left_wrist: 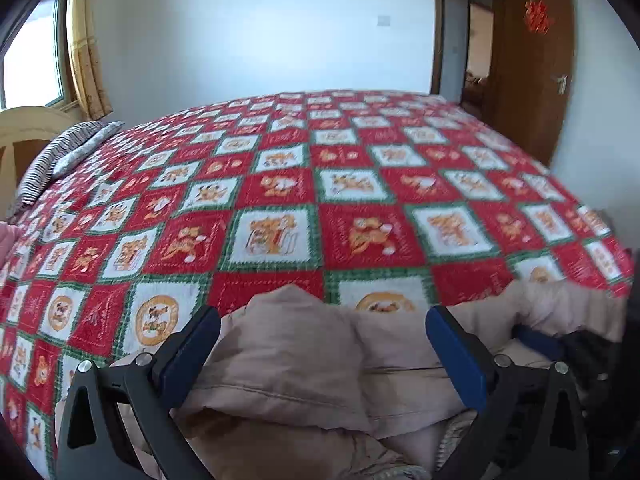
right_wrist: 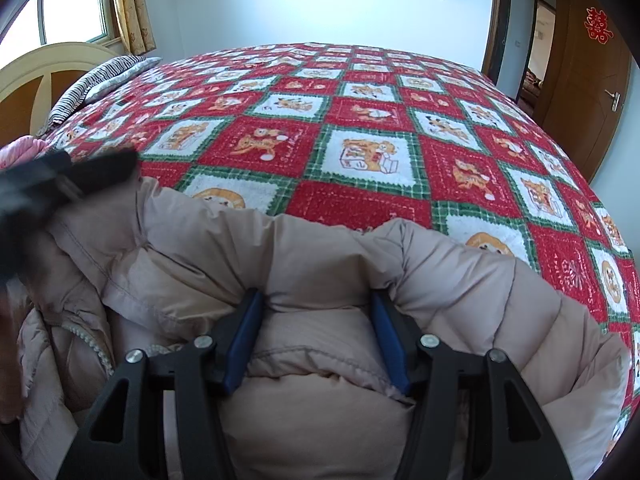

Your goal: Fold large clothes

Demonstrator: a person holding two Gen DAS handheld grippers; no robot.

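A puffy beige down jacket (right_wrist: pixel 328 264) lies bunched at the near edge of the bed. My right gripper (right_wrist: pixel 316 298) is shut on a thick fold of it, with the blue pads (right_wrist: pixel 244 340) pressed into the padding from both sides. My left gripper (left_wrist: pixel 324 316) stands wide, and a bulging fold of the jacket (left_wrist: pixel 288 360) fills the whole gap between its pads. That fold looks sharp while the bed behind it is blurred. In the right wrist view the left gripper (right_wrist: pixel 68 176) is a dark blur over the jacket's left end. The right gripper's blue pad (left_wrist: pixel 536 340) shows at the right in the left wrist view.
The bed carries a red, white and green checked bedspread (right_wrist: pixel 360 128) with cartoon pictures. A striped pillow (right_wrist: pixel 100 80) and a curved headboard (right_wrist: pixel 48 64) are at the far left. A pink garment (right_wrist: pixel 20 148) lies at the left edge. A brown door (right_wrist: pixel 588 80) stands open at the right.
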